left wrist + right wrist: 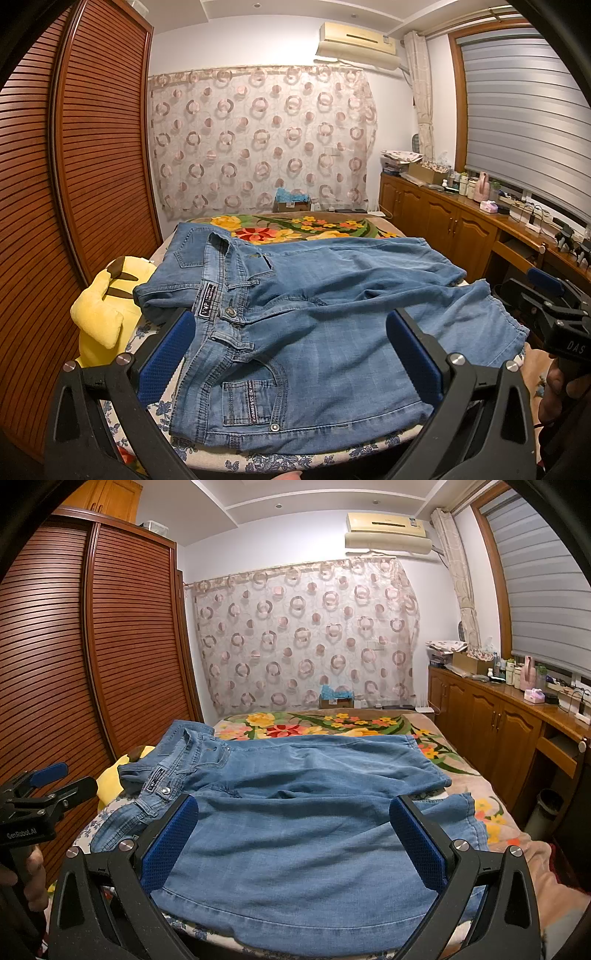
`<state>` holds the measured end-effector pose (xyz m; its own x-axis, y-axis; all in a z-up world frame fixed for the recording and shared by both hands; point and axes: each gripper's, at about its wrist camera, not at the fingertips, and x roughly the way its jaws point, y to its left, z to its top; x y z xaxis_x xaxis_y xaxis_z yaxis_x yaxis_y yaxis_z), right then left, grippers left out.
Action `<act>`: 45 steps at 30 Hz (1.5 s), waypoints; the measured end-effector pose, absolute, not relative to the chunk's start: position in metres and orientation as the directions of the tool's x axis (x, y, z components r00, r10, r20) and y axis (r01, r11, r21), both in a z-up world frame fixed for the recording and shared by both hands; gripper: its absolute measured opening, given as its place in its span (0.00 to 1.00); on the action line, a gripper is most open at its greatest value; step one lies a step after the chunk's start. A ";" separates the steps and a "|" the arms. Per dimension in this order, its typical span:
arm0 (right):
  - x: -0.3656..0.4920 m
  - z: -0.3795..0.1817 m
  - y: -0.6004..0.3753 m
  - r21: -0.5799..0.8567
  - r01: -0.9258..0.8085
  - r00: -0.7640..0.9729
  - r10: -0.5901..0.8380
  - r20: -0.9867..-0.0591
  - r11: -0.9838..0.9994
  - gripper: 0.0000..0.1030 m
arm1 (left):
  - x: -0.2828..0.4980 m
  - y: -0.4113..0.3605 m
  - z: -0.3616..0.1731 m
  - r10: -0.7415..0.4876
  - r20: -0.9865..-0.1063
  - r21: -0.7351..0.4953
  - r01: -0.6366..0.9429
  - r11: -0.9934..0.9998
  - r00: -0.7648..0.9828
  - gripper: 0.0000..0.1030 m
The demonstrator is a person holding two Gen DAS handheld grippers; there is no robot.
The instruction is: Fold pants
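**Desk:** How's the light?

**Me:** Warm and even indoors. I see recessed ceiling lights [255, 5] lit above the curtain [258, 140], and only soft shadows under the jeans [314, 314].

**Desk:** Picture quality?

**Me:** Sharp at centre. Fisheye bends the wardrobe [92, 646] left of the curtain; corners fall black. Faint sheen on the countertop [517, 698].
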<state>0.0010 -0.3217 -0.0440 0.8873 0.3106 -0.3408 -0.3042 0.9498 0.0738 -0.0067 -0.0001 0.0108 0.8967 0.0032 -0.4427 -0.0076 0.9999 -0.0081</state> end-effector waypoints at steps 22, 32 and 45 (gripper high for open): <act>0.016 -0.049 -0.330 0.049 -0.276 0.881 0.273 -0.387 0.960 1.00 | 0.014 0.032 0.001 0.036 -0.516 -0.021 -0.055 0.998 0.856 1.00; 0.020 -0.049 -0.328 0.015 -0.249 0.875 0.231 -0.425 0.968 1.00 | 0.022 0.053 -0.019 0.058 -0.561 -0.006 -0.074 0.997 0.826 1.00; 0.029 -0.050 -0.326 -0.014 -0.236 0.837 0.196 -0.512 0.972 0.97 | 0.022 0.085 -0.051 0.038 -0.619 -0.035 -0.076 0.997 0.785 1.00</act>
